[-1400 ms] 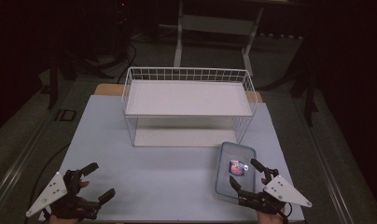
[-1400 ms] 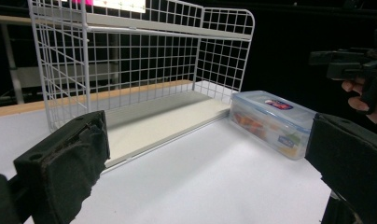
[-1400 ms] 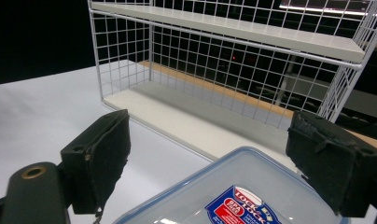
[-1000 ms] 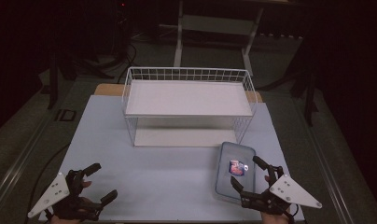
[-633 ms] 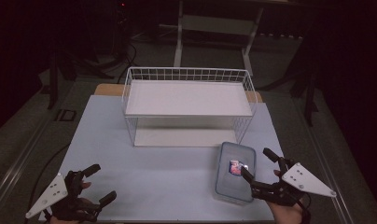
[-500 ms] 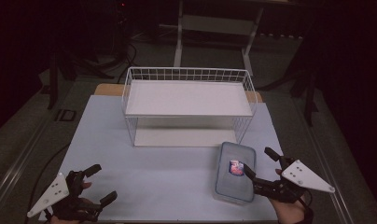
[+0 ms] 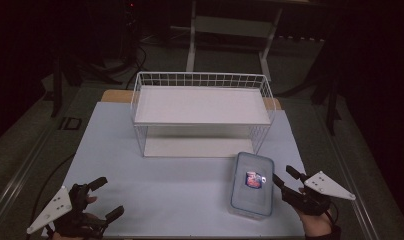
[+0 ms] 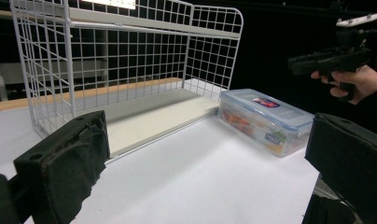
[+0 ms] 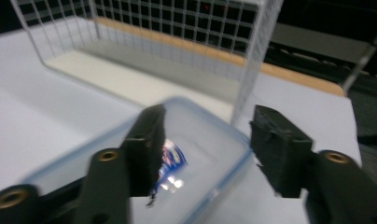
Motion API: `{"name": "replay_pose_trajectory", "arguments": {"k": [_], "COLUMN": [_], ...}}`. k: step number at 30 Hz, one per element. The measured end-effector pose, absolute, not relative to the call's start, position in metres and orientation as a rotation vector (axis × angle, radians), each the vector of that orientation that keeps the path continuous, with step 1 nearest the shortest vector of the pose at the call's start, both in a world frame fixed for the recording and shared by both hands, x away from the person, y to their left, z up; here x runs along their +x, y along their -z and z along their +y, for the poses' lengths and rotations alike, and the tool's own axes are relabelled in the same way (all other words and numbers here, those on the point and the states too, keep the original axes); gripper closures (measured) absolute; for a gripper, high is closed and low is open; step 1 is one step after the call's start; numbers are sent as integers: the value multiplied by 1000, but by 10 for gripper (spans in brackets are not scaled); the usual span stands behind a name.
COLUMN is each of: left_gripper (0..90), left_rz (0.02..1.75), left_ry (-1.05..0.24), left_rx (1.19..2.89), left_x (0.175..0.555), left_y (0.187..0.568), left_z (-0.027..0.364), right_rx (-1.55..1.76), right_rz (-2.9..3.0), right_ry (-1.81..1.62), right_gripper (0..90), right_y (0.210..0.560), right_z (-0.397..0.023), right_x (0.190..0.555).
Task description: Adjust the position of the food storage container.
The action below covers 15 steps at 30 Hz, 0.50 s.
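Dim room, light falling mostly on the table [image 7: 140,150], whose top is covered by a pale blue-white sheet; a strip of bare wood edge [image 7: 115,95] shows at the far side. Floor [image 7: 35,130] around it is dark grey-green, unlit toward the edges. A black cable [image 7: 55,175] runs across the floor at the table's left, and more cables [image 7: 140,55] lie tangled farther back. Beyond the table stands a pale metal frame [image 7: 192,35] with upright legs and a crossbar. Dark stand legs [image 7: 57,75] rise at the far left, another dark post [image 7: 332,95] at the right. Back of the room is black, walls not discernible.
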<state>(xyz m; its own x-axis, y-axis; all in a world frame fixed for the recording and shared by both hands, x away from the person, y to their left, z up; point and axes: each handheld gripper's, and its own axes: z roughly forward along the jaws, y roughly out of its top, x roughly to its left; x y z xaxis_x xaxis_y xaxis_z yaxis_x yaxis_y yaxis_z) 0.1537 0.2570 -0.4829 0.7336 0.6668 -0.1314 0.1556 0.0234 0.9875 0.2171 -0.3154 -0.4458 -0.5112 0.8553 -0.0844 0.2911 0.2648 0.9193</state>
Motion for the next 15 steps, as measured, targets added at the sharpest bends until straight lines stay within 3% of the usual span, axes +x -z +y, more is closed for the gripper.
{"name": "replay_pose_trajectory", "arguments": {"k": [5, 10, 15], "left_gripper": [0, 0, 0], "left_rz": [692, 690, 690], "left_ry": [-448, -448, -450], "left_rx": [1536, 1542, 1542], "left_x": [154, 154, 153], "left_y": [483, 484, 484], "left_z": [255, 255, 255], "right_rx": [1060, 1070, 1092], "right_rz": [2011, 2065, 2127], "right_ry": [-1199, -1171, -1158], "right_gripper": [628, 685, 806], "right_y": [461, 473, 482], "right_z": [-324, -328, -336], "right_x": [214, 211, 208]}}
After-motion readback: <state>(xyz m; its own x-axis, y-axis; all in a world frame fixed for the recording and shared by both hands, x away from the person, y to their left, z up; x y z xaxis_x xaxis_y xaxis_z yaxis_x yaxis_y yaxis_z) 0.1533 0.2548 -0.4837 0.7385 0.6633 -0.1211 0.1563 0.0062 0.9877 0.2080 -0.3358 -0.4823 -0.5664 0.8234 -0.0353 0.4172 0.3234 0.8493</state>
